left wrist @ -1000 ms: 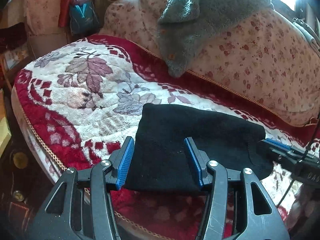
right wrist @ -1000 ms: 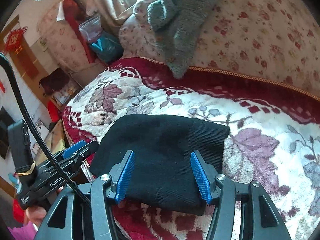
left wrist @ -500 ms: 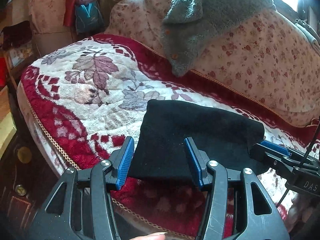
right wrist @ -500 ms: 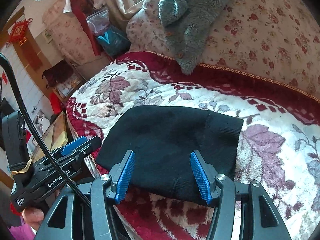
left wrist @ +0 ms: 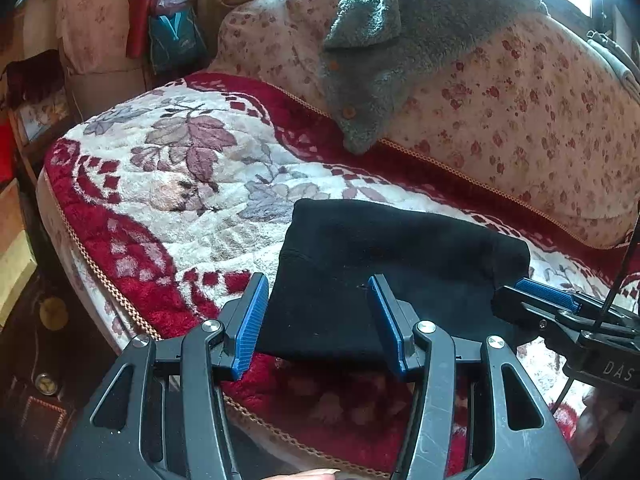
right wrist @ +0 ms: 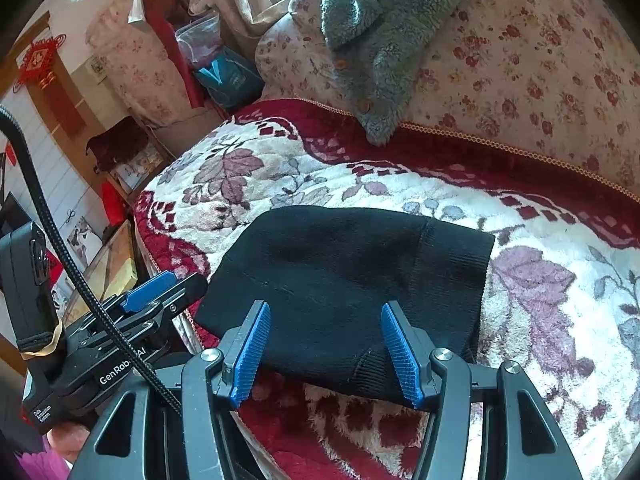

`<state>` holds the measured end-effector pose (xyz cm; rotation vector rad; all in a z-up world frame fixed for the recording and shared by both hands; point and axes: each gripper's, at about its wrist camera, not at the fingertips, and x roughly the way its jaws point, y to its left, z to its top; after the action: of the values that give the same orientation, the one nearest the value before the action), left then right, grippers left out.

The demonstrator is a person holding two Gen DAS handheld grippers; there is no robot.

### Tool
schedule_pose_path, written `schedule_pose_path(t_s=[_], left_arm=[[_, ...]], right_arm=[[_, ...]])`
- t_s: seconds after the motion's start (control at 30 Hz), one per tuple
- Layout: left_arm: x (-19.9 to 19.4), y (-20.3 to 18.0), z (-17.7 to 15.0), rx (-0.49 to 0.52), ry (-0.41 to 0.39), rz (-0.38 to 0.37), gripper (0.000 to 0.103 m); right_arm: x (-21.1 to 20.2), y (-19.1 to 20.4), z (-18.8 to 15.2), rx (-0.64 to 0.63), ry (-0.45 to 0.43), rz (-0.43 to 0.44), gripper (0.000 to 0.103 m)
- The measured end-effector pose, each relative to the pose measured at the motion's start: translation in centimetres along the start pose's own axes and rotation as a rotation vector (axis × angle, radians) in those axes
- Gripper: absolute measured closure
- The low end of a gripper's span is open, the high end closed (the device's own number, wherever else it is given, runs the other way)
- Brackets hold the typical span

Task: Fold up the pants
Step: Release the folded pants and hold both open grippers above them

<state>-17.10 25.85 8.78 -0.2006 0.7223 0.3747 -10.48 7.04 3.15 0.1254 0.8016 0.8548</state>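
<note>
Plush red-and-cream sofa cover (left wrist: 168, 184), thick-piled and patterned with mauve leaves, spreads over the seat, its front edge trimmed in twisted gold cord. Nearest, at that front edge, the left gripper (left wrist: 316, 316) stands with its ribbed blue pads spread apart, empty, above the near hem of the black pants (left wrist: 384, 264). The right gripper (right wrist: 324, 344) is likewise spread and holds nothing, poised over the same near edge. The pants lie folded into a compact, soft, roughly rectangular bundle of matte knit, with a ribbed band along the right end, close to the seat's front edge. Farther back, a fluffy grey garment (left wrist: 384, 48) with brown buttons drapes over the rose-printed backrest (left wrist: 532, 128).
</note>
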Motion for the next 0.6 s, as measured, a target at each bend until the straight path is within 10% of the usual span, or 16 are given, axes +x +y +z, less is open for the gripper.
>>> schedule_pose_path(t_s=[0.6], left_arm=[[0.36,0.35,0.07,-0.004,0.001,0.007,0.051]], right_arm=[[0.65,0.3,-0.09,0.0,0.011,0.003,0.047]])
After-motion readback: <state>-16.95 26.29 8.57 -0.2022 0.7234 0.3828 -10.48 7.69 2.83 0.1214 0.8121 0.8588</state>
